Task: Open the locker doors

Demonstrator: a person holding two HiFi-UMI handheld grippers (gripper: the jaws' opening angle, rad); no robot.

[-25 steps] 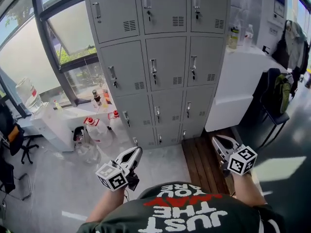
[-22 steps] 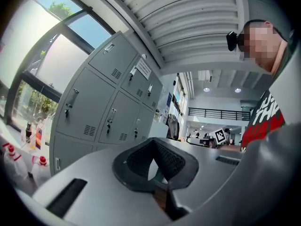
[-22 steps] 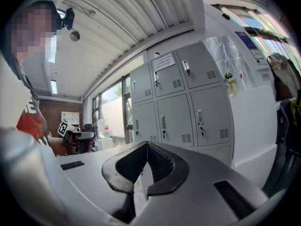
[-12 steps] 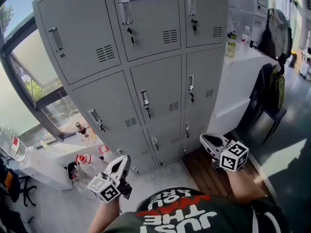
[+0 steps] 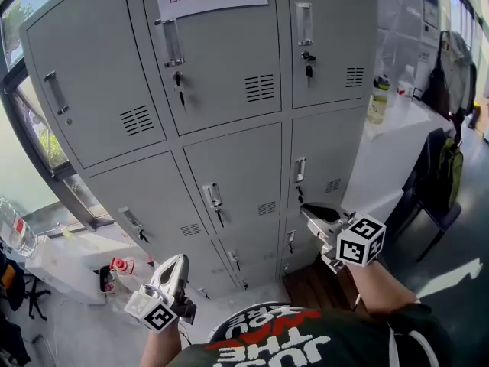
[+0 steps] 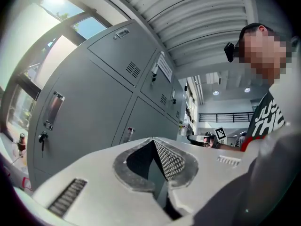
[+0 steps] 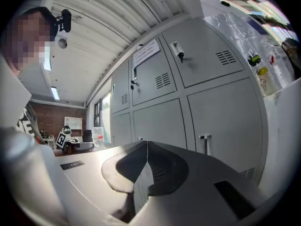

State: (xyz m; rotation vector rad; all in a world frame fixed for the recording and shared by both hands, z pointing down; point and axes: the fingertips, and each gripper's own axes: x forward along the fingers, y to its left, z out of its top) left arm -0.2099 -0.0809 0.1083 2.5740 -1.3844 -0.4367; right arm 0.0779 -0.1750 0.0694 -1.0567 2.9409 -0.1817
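- the tall grey metal locker bank (image 5: 229, 140) stands straight in front of the person, 3 columns wide. every door in view is shut, so no door has been opened yet.
- the step in hand looks like the approach: both claws are held out towards the locker, and neither touches it.
- the left claw (image 5: 179, 262) is low, in front of the left column. its jaws are closed tip to tip with nothing between them.
- the right claw (image 5: 307, 208) is in front of the right column, just below the small upright metal handle (image 5: 300, 169) of the middle-row right door. its jaws are also closed and empty.
- the next move probably calls for choosing 1 door, spreading that claw's jaws, setting them around the handle, then closing and pulling outward along the door's swing. the right claw seems nearer to a handle.
- small dark keys (image 5: 309, 67) hang in some locks. whether any door is locked, i cannot tell.
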